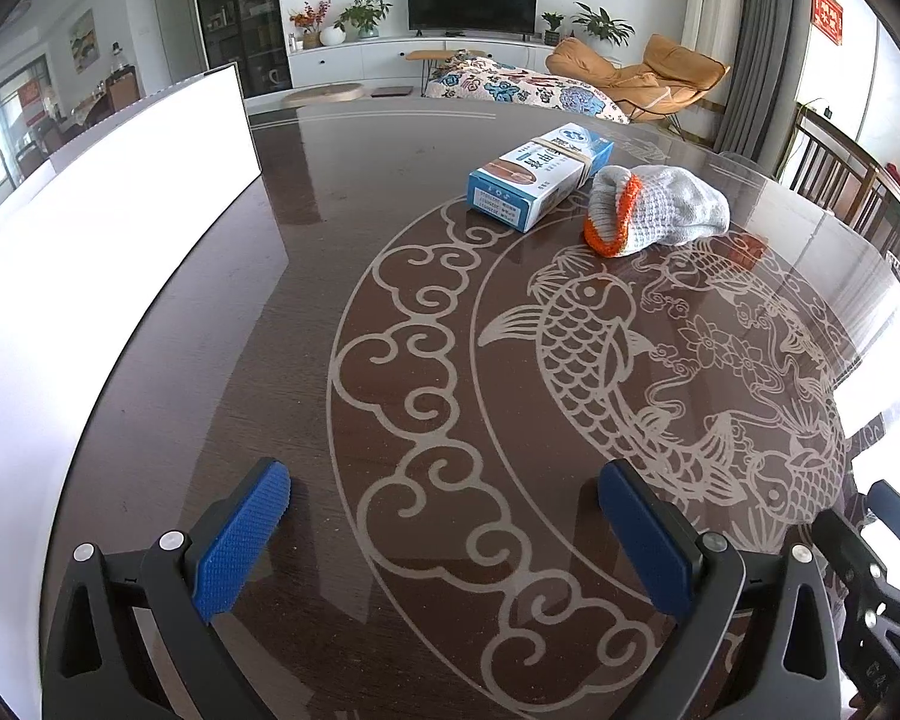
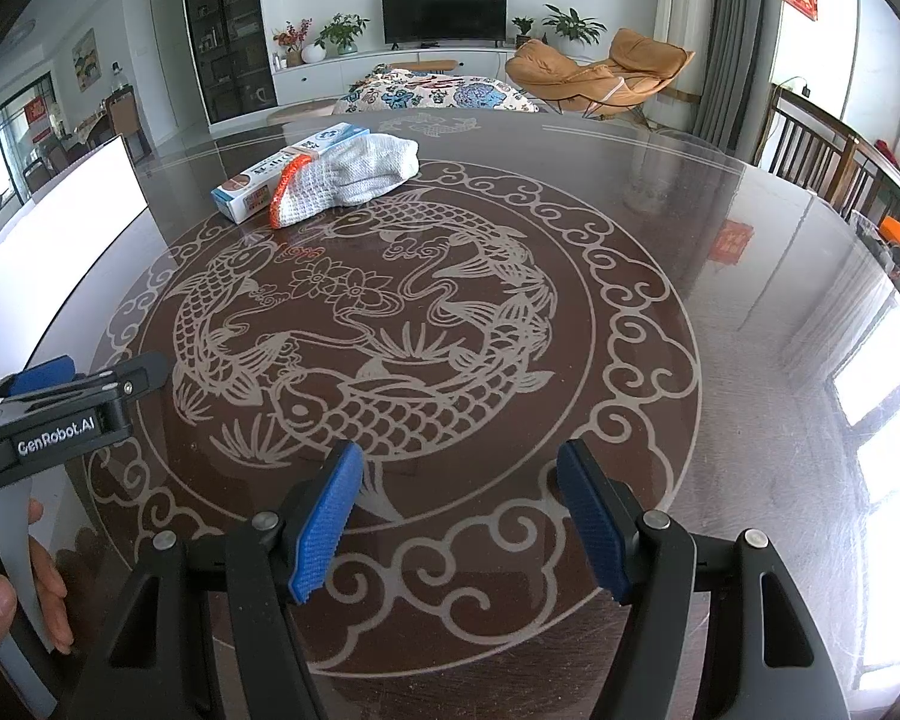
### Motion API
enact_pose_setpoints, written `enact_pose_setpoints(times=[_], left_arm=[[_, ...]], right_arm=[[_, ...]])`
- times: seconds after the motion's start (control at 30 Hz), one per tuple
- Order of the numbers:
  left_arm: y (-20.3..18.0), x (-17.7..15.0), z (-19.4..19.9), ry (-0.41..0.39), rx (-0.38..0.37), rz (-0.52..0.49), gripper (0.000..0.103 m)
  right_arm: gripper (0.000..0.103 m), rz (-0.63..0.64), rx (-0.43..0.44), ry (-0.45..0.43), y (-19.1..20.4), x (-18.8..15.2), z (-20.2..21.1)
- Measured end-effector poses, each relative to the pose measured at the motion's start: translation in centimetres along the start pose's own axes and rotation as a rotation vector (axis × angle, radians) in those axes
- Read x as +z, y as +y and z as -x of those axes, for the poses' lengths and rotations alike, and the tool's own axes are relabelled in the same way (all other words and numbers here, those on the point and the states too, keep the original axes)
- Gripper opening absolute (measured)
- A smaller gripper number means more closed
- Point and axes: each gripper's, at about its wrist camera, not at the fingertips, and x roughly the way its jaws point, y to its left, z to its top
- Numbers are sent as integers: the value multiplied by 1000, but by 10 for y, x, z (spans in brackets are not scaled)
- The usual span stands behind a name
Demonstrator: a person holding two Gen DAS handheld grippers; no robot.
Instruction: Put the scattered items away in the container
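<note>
On the dark fish-patterned table [image 1: 306, 252], a white container [image 1: 90, 228] stands at far left; a blue-and-white box [image 1: 534, 177] lies touching a grey glove with orange cuff [image 1: 660, 210] at the far side, unobstructed. Left gripper [image 1: 444, 516] and right gripper [image 2: 459, 498] both gape wide, empty

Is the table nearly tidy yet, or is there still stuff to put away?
Nothing looks put away yet. The blue and white box and the knitted glove lie touching on the dark table, away from the white container. The left gripper and right gripper are both open and hold nothing. Both things are left to move.
</note>
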Motion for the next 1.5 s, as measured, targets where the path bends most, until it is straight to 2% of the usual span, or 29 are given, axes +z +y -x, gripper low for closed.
enact_pose_setpoints(times=[0.07, 0.17, 0.27, 0.37, 0.5, 0.6, 0.67, 0.73, 0.77, 0.8, 0.83, 0.87, 0.9, 0.93, 1.0, 1.13, 1.23, 1.3, 1.37, 1.4, 1.5], left_arm=[[0, 0, 0, 0, 0, 0, 103], [0, 0, 0, 0, 0, 0, 103], [0, 0, 0, 0, 0, 0, 103], [0, 0, 0, 0, 0, 0, 103], [0, 0, 0, 0, 0, 1, 103], [0, -1, 1, 0, 0, 1, 103], [1, -1, 1, 0, 0, 1, 103], [1, -2, 2, 0, -1, 1, 103], [1, -2, 2, 0, -1, 1, 103], [1, -2, 2, 0, -1, 1, 103], [1, -2, 2, 0, -1, 1, 103], [1, -2, 2, 0, -1, 1, 103], [1, -2, 2, 0, -1, 1, 103], [0, -2, 3, 0, -1, 0, 103], [0, -3, 3, 1, -1, 1, 103], [0, -3, 4, 2, -6, -1, 103], [0, -3, 5, 2, -10, -10, 103], [-1, 1, 4, 19, -26, -35, 103], [-4, 20, -5, 80, -81, -100, 103], [-5, 31, -5, 74, -99, -120, 103], [-10, 78, 6, -25, -88, -166, 103]], right_arm=[[70, -37, 28, 34, 0, 11, -4], [70, -223, 243, 127, 0, 50, -26], [70, -427, 345, 203, -2, 88, -54], [70, -601, 402, 236, -3, 119, -78], [70, -730, 370, 287, 2, 137, -101], [70, -821, 324, 247, 4, 141, -106], [70, -866, 323, 216, 6, 144, -110], [66, -868, 349, 194, 11, 148, -115], [66, -829, 345, 197, 15, 153, -117], [53, -747, 318, 212, 21, 159, -118], [34, -671, 294, 223, 27, 165, -119], [32, -623, 288, 218, 29, 167, -117], [23, -577, 282, 213, 32, 169, -114], [19, -537, 276, 209, 31, 168, -109], [19, -471, 272, 195, 27, 165, -98], [19, -349, 290, 153, 0, 137, -58], [19, -265, 280, 118, -31, 89, -19], [19, -260, 276, 109, -53, 61, 0], [19, -286, 291, 103, -72, 34, 15], [19, -306, 308, 98, -80, 24, 19], [20, -334, 338, 83, -91, 2, 25]])
